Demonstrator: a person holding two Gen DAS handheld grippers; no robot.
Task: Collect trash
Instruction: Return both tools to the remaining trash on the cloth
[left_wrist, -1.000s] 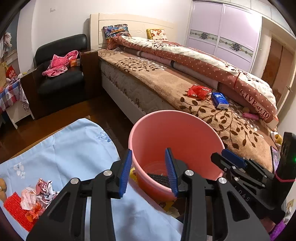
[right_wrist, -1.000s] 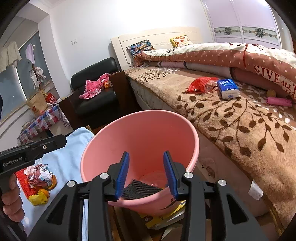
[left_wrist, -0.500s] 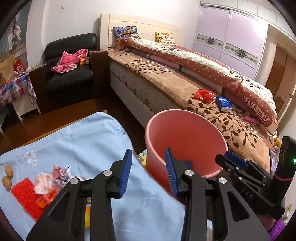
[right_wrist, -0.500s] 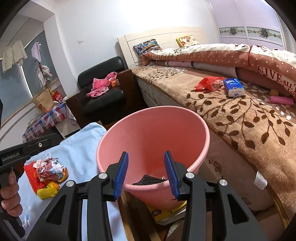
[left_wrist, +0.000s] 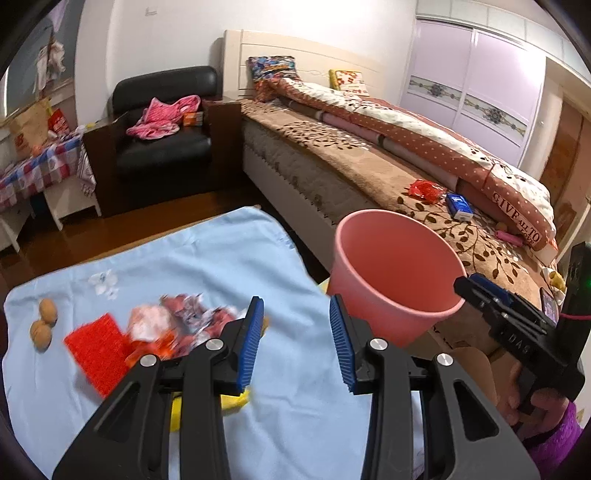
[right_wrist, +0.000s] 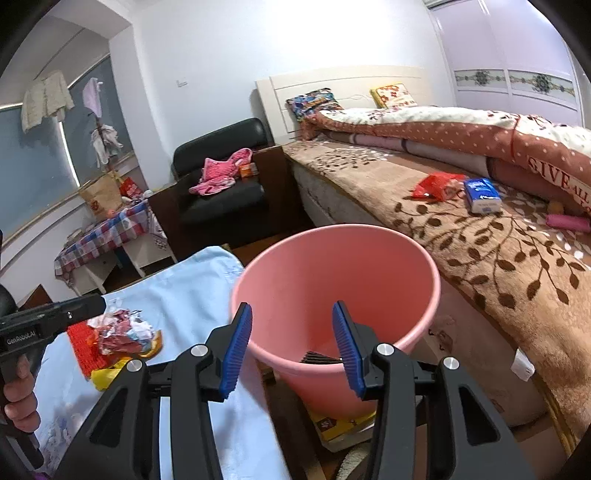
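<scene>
A pile of crumpled wrappers (left_wrist: 177, 325) with a red mesh pad (left_wrist: 96, 347) lies on the light blue cloth (left_wrist: 192, 266); it also shows in the right wrist view (right_wrist: 122, 330). My left gripper (left_wrist: 297, 341) is open and empty, above the cloth just right of the pile. A pink bucket (left_wrist: 391, 273) stands between table and bed. My right gripper (right_wrist: 291, 349) is open and empty at the bucket's (right_wrist: 332, 273) near rim; a dark item (right_wrist: 319, 357) lies in its bottom. The right gripper also appears in the left wrist view (left_wrist: 517, 325).
Two walnuts (left_wrist: 43, 322) lie on the cloth at left. A yellow wrapper (right_wrist: 105, 374) lies by the pile. The bed (right_wrist: 480, 236) carries a red packet (right_wrist: 434, 185) and a blue tissue pack (right_wrist: 482, 195). A black armchair (left_wrist: 162, 125) stands behind.
My left gripper has swung left, from over the bucket to above the cloth near the wrapper pile. My right gripper has drawn back slightly from the bucket. Both stay open.
</scene>
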